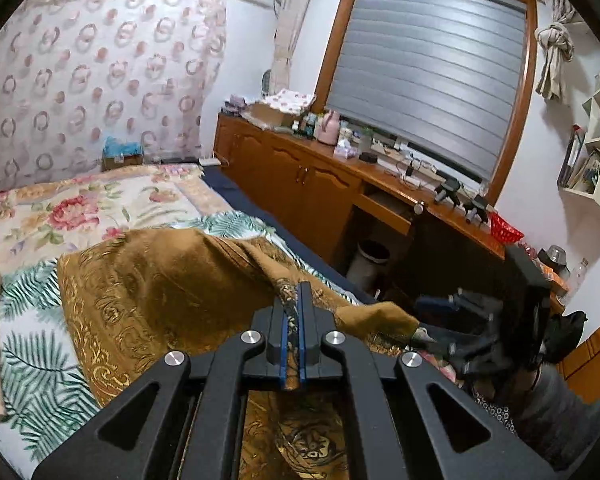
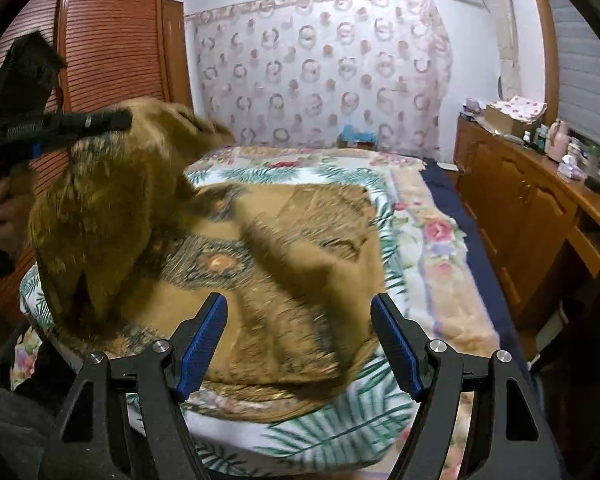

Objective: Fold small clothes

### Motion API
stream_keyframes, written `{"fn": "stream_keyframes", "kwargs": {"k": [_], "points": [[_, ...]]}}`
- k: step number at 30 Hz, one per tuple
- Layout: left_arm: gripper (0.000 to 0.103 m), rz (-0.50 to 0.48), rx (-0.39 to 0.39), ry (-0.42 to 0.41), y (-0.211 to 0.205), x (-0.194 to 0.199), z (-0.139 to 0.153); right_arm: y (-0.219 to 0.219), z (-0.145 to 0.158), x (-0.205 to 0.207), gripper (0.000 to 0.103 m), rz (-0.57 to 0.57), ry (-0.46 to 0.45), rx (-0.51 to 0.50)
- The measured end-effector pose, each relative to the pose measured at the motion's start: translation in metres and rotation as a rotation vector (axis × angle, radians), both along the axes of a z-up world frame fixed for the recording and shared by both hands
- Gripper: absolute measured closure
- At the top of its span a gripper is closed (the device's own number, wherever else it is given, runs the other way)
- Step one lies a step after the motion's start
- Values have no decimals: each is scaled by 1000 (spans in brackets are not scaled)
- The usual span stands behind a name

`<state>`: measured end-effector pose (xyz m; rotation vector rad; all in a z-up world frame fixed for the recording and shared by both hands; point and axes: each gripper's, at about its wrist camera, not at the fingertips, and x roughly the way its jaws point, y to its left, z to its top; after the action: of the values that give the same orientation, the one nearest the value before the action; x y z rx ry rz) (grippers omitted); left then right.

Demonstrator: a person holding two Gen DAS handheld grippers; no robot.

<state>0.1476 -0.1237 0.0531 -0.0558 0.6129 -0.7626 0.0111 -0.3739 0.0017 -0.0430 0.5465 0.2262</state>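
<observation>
- The left gripper (image 1: 294,300) is pressed together, pinching an edge of the brown cloth (image 2: 284,264) and lifting that part above the bed (image 2: 440,240).
- The right gripper (image 2: 300,340) is spread and empty; the cloth's lying part is directly ahead and below it, so it is the nearer one.
- Far off, a red basket (image 1: 506,228) is on the surface; I cannot tell what it contains.

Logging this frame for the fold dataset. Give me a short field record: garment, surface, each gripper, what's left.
garment: brown patterned cloth, part lifted, the rest lying on the bed
surface: floral bedspread
left gripper: shut on the cloth's edge, holding it up
right gripper: open, nothing between the jaws, above the cloth
background: wooden cabinet beside the bed
fold status: not finished, cloth rumpled
</observation>
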Motion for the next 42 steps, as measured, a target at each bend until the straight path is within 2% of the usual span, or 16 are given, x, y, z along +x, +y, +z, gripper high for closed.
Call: {"fn": "stream_keyframes", "kwargs": {"k": [4, 8, 10, 15, 20, 24, 26, 28, 32, 33, 38, 39, 41, 42], "points": [[99, -15, 12, 49, -12, 13, -21, -15, 8, 30, 47, -13, 19, -14], [99, -30, 28, 81, -25, 21, -39, -23, 15, 79, 64, -7, 68, -4], [99, -29, 36, 99, -31, 25, -48, -21, 15, 106, 68, 14, 106, -10], [99, -24, 40, 138, -35, 25, -68, -13, 8, 180, 69, 70, 211, 2], [99, -38, 10, 126, -36, 16, -59, -4, -3, 248, 74, 99, 285, -27], [99, -49, -2, 91, -36, 9, -44, 0, -9, 284, 77, 114, 335, -56], [99, -53, -12, 92, -35, 8, -40, 4, -11, 293, 99, 134, 350, -74], [99, -55, -17, 93, -34, 7, -38, 10, -5, 297, 102, 152, 310, -110], [99, -68, -27, 105, -37, 10, -41, 1, 24, 300, 102, 77, 157, -75], [99, -72, -26, 106, -38, 9, -41, 1, 28, 304, 102, 63, 142, -73], [99, -79, -16, 116, -44, 9, -44, 11, 17, 322, 102, 21, 223, -132], [99, -82, -16, 117, -45, 9, -44, 10, 17, 323, 98, 17, 234, -127], [99, -92, -16, 118, -49, 9, -42, 6, 21, 318, 81, -7, 226, -121], [99, -99, -17, 121, -51, 10, -41, 3, 24, 313, 78, -6, 216, -106]]}}
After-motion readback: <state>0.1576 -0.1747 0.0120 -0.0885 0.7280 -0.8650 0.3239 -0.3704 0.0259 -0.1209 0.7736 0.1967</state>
